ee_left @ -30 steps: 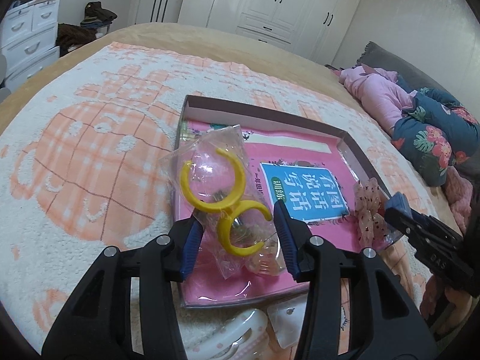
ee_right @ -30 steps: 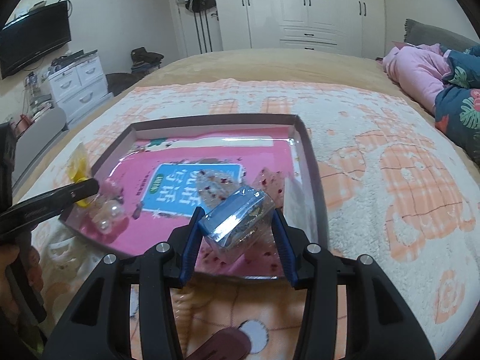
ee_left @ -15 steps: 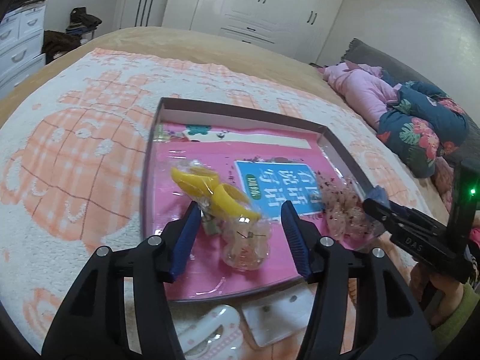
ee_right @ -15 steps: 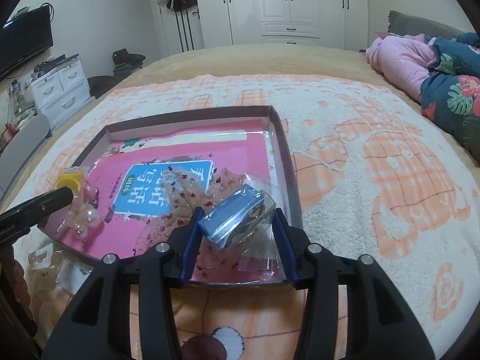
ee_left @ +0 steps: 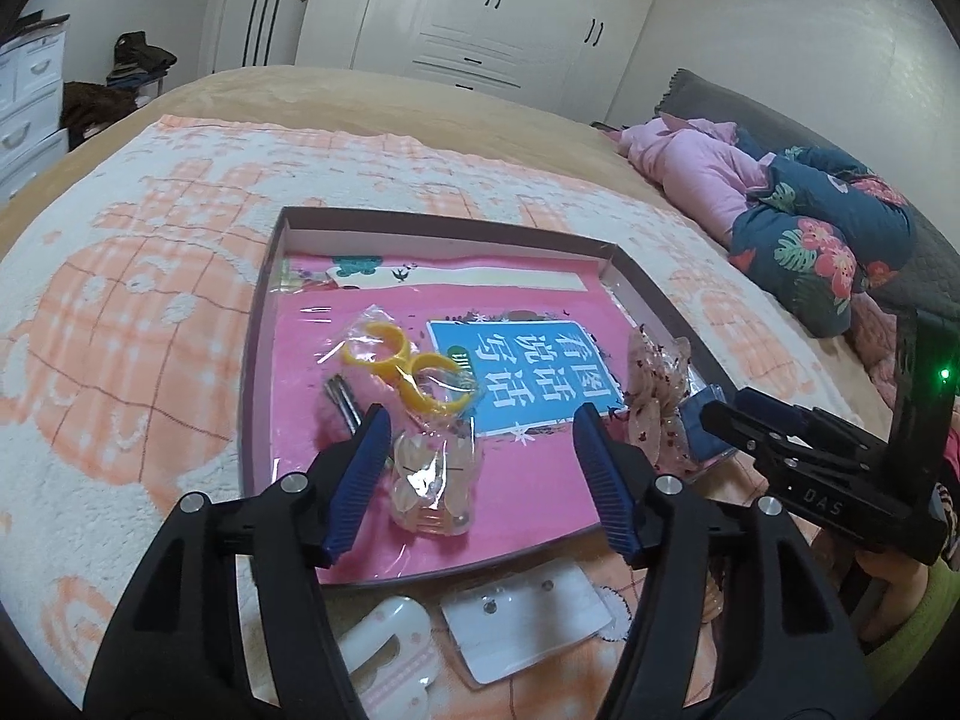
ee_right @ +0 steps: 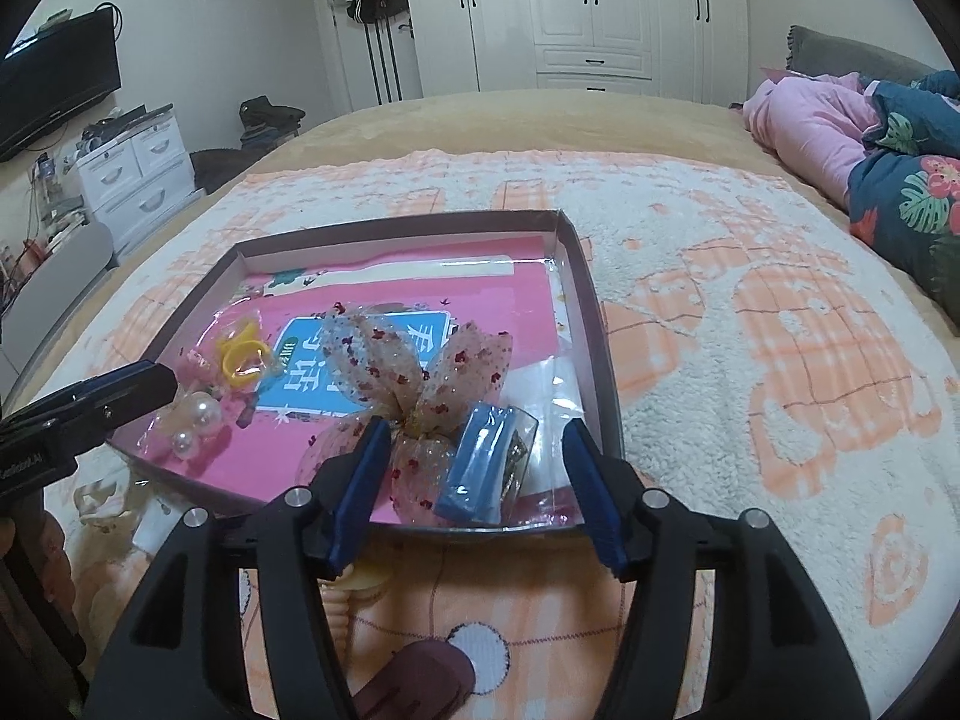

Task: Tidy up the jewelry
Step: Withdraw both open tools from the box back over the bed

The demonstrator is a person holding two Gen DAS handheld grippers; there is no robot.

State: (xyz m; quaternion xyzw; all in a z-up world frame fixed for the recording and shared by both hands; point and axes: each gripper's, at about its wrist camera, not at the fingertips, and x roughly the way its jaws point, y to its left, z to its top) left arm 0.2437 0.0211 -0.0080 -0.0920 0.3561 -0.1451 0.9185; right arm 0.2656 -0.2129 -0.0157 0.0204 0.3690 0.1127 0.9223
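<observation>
Both sets of jaws are opening, nothing pinched: left gripper [ee_left: 480, 474] over a crinkly clear bag of yellow plastic rings [ee_left: 414, 414], right gripper [ee_right: 471, 480] over a light, slippery blue box in cellophane [ee_right: 483, 462], both lying in the shallow brown cardboard tray [ee_right: 591, 324]; best taken by the loose film

Tray [ee_left: 654, 306] is sitting on the bed; rings bag [ee_left: 414, 378] lying by its left edge, bow [ee_right: 414, 372] near its right.

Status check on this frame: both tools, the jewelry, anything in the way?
Left tool opening, yellow-ring bag resting in the tray. Right tool opening, blue packet lying loose between its pads. No obstruction seen.
</observation>
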